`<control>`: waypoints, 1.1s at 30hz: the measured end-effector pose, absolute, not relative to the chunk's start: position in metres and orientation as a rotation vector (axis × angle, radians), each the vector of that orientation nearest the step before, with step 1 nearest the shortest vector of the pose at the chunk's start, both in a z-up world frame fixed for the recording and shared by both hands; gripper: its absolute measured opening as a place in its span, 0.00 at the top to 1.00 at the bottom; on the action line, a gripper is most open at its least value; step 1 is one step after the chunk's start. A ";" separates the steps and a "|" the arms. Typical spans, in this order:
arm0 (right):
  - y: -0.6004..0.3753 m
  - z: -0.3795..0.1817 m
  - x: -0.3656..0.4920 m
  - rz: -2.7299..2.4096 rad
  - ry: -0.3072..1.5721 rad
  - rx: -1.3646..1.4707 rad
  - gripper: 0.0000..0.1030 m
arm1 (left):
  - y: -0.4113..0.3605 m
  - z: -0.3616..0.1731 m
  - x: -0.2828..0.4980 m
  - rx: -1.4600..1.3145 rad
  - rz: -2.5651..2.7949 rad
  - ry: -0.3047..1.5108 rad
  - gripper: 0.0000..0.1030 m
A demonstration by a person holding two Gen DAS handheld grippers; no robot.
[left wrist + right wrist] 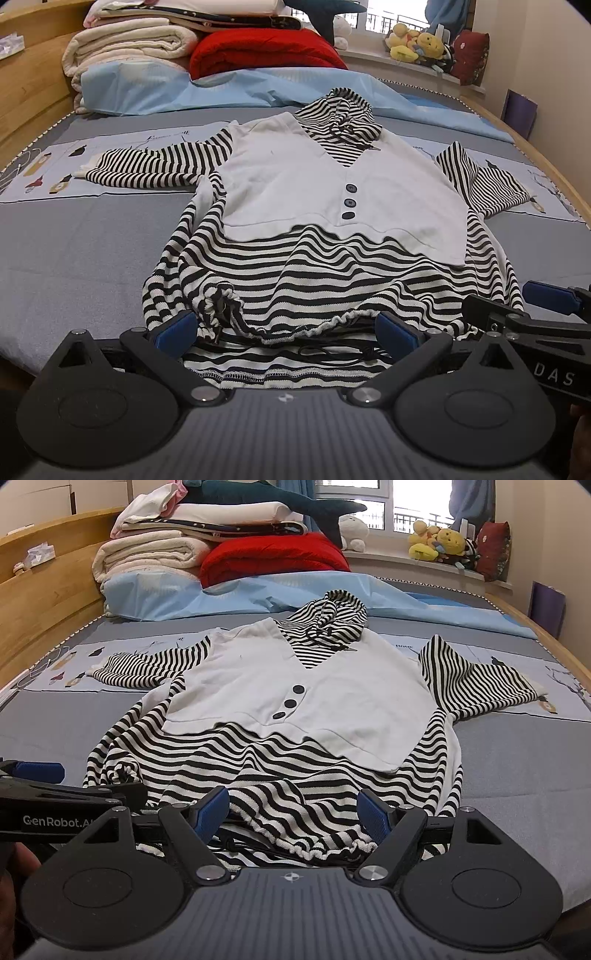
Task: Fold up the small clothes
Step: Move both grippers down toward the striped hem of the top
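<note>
The wooden bed frame (29,96) ran along the left, with a rolled cream blanket (129,46) and a red quilt (266,50) stacked at the far end. The left gripper (286,330) hovered at the near hem, its blue-padded fingers (177,328) spread wide, gripping nothing. The striped hooded top (314,206) lay front-up on the grey bedsheet (74,240), sleeves out to each side, its white vest panel (332,184) bearing three dark buttons (349,202). The right gripper (295,810) sat just beside the left, fingers (373,814) spread either side of the gathered drawstring hem (314,845), not clamping it. Plush toys (439,544) lined the windowsill.
</note>
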State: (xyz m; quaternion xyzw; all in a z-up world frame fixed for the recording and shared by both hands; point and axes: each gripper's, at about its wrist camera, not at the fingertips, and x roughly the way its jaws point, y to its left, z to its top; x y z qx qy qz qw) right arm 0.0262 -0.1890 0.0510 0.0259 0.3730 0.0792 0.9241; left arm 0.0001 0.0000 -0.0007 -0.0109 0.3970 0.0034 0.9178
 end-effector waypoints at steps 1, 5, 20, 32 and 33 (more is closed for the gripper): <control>-0.189 0.051 0.026 0.162 0.766 0.053 0.24 | 0.000 -0.001 0.000 -0.022 0.007 0.816 0.01; -0.189 0.050 0.027 0.161 0.769 0.049 0.24 | 0.000 -0.001 0.000 -0.022 0.009 0.818 0.01; -0.190 0.047 0.028 0.151 0.785 0.048 0.24 | -0.001 -0.001 0.000 -0.021 0.009 0.817 0.01; -0.243 0.088 0.028 0.092 0.616 0.163 0.66 | 0.042 0.042 0.021 0.069 -0.014 0.556 0.10; -0.256 0.094 0.030 0.084 0.592 0.169 0.66 | 0.048 0.056 0.023 0.122 -0.011 0.447 0.20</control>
